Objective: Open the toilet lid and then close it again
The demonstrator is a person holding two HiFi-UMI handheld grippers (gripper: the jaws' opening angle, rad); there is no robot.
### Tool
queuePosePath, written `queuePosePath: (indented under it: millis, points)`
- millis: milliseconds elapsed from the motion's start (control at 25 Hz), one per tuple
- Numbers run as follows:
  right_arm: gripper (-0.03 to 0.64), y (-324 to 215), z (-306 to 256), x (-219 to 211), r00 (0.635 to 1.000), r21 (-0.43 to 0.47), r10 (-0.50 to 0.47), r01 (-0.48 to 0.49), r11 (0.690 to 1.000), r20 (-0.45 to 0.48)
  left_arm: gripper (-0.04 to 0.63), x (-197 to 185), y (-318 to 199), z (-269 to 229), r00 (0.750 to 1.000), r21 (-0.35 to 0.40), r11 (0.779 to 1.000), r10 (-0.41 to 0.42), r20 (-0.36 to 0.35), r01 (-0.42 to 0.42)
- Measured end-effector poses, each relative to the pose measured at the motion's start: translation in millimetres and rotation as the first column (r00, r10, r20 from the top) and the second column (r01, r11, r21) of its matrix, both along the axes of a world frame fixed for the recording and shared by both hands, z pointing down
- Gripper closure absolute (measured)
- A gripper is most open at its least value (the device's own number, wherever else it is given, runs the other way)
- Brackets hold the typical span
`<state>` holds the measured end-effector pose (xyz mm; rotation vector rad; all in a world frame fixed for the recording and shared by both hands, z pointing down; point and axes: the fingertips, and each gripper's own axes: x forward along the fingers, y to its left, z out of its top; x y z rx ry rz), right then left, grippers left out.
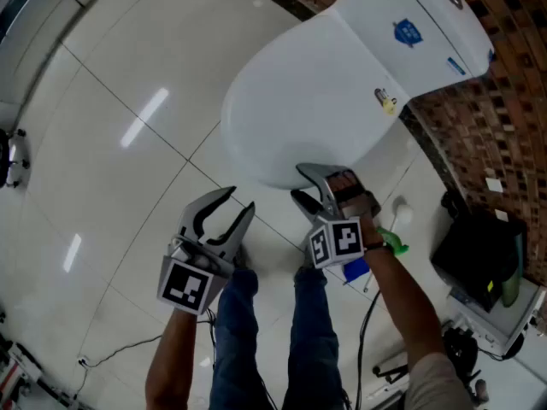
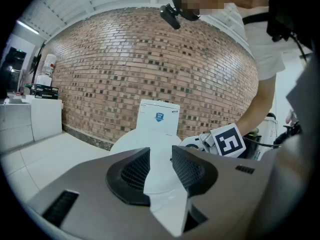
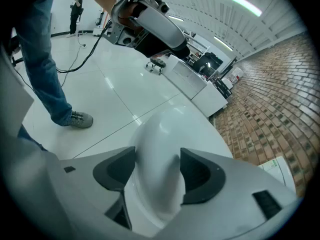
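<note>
The white toilet stands against the brick wall with its lid (image 1: 299, 101) down; the lid (image 2: 131, 140) also shows in the left gripper view. My right gripper (image 1: 301, 184) is at the lid's front edge, pointing steeply down. It is open wide, and the rounded front of the lid (image 3: 160, 134) lies between its jaws (image 3: 157, 169); I see no pad pressing on it. My left gripper (image 1: 239, 199) hangs over the floor tiles just left of the toilet's front. It is open by a narrow gap (image 2: 161, 159), with nothing in it.
The tank (image 1: 419, 24) with a blue sticker backs onto the brick wall (image 1: 513, 101). A black case (image 1: 479, 246) and white equipment (image 1: 504, 310) sit on the floor at the right, with cables (image 1: 120, 353) trailing. My legs (image 1: 235, 331) stand below the grippers. White cabinets (image 3: 195, 84) line the far side.
</note>
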<state>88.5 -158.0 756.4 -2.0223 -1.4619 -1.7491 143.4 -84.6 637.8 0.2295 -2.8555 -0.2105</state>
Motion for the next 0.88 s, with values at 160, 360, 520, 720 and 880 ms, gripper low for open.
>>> queuePosePath:
  millis: [160, 360, 520, 720, 880]
  points:
    - [0.364, -3, -5, 8, 1.0, -0.001, 0.002, -0.002, 1.0, -0.007, 0.46, 5, 5, -5, 0.999, 0.021, 0.999, -0.033, 0.004, 0.033]
    - [0.42, -5, -38, 8, 0.999, -0.067, 0.041, -0.043, 0.997, -0.035, 0.46, 15, 8, -3, 0.998, 0.119, 0.991, -0.063, -0.01, 0.063]
    - [0.431, -5, -66, 4, 0.997, -0.125, 0.064, -0.069, 0.99, -0.044, 0.418, 22, 8, 9, 0.994, 0.561, 0.822, -0.11, -0.009, 0.096]
    - [0.431, -6, -70, 4, 0.996, -0.132, 0.074, -0.08, 0.988, -0.052, 0.334, 1, 8, 51, 0.981, 0.919, 0.378, -0.193, -0.035, 0.107]
    - [0.431, -4, -62, 8, 0.995, -0.132, 0.077, -0.084, 0.988, -0.058, 0.334, -24, 1, 70, 0.986, 0.952, 0.296, -0.166, -0.032, 0.081]
